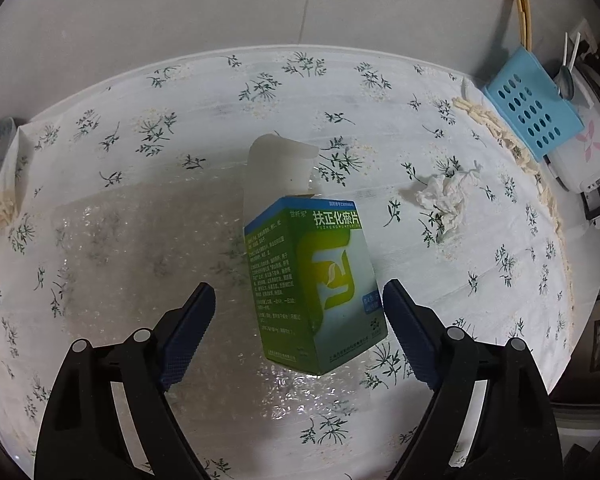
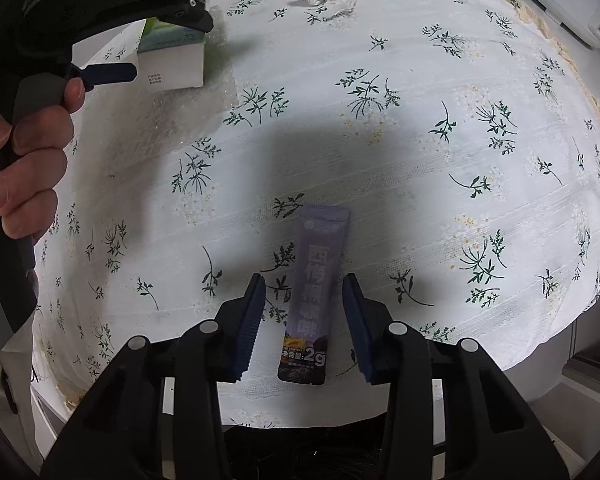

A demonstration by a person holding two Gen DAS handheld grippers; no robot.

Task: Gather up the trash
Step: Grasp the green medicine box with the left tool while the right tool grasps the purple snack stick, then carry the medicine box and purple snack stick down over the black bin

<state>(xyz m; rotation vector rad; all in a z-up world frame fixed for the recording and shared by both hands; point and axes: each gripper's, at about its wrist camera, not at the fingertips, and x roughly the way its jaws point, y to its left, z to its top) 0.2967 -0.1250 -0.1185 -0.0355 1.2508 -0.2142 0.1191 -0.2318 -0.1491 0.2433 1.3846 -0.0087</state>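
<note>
Two pieces in hand on the table (image 2: 440,152). We have the left gripper (image 1: 299,322) wide open astride the box (image 1: 312,280), pads clear of both sides; it stands mid-table on bubble wrap (image 1: 140,240), top flap open, long axis upright. Likely empty, light, crushable card: pinch low across the narrow faces. Our right gripper (image 2: 305,322) is half closed around the sachet (image 2: 312,296), pads just beside it, not touching. It lies flat near the near edge, long axis running away from us. Thin, slick foil: take its edges mid-length. Tissue (image 1: 444,200) lies toward the far right corner.
</note>
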